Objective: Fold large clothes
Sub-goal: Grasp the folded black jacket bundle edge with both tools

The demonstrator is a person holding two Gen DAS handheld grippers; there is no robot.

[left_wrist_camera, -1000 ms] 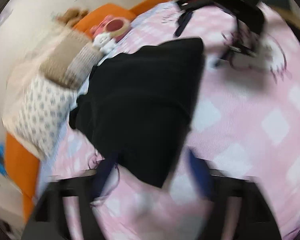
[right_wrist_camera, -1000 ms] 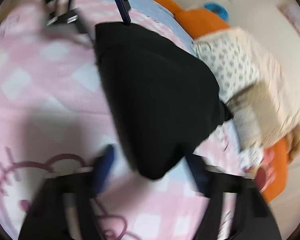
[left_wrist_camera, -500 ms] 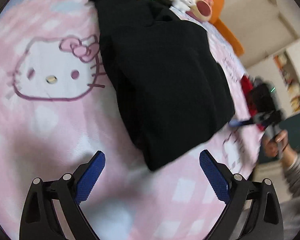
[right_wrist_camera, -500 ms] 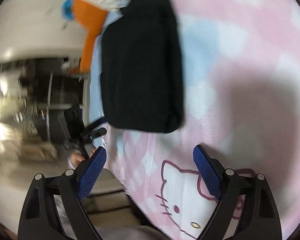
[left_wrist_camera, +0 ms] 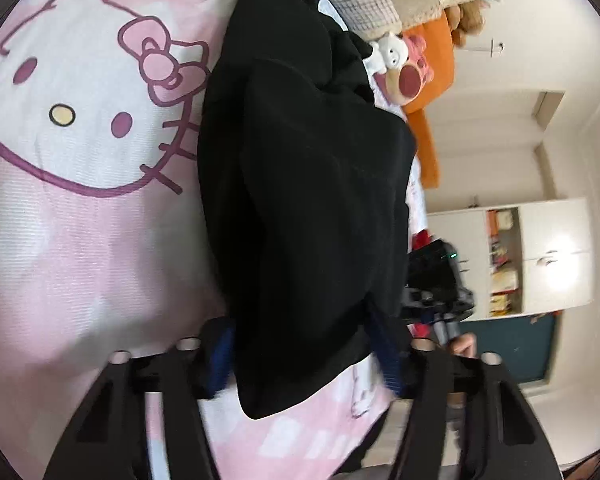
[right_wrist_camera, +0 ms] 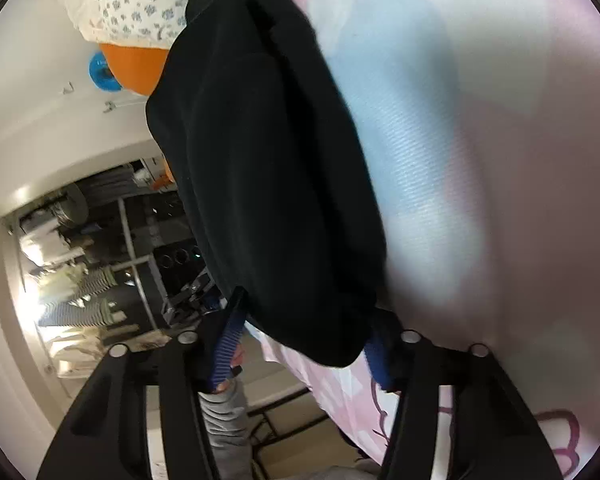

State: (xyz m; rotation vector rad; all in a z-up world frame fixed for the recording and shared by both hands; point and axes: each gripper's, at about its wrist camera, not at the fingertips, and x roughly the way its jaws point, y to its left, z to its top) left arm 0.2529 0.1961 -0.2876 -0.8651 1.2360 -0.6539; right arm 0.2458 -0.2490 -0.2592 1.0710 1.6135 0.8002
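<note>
Lying folded on the pink bed [left_wrist_camera: 80,248]: black garment [left_wrist_camera: 308,200], stretching ahead of both tools. Left tool [left_wrist_camera: 304,356] closing, garment's near corner sitting between its blue pads. Right tool [right_wrist_camera: 300,344] closing likewise around the other near corner. Contact of pads not discernible.

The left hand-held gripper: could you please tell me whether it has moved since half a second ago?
Yes. The left hand-held gripper has moved in over the black garment, whose near corner now lies between its closing fingers, where pink bedsheet showed before.
</note>
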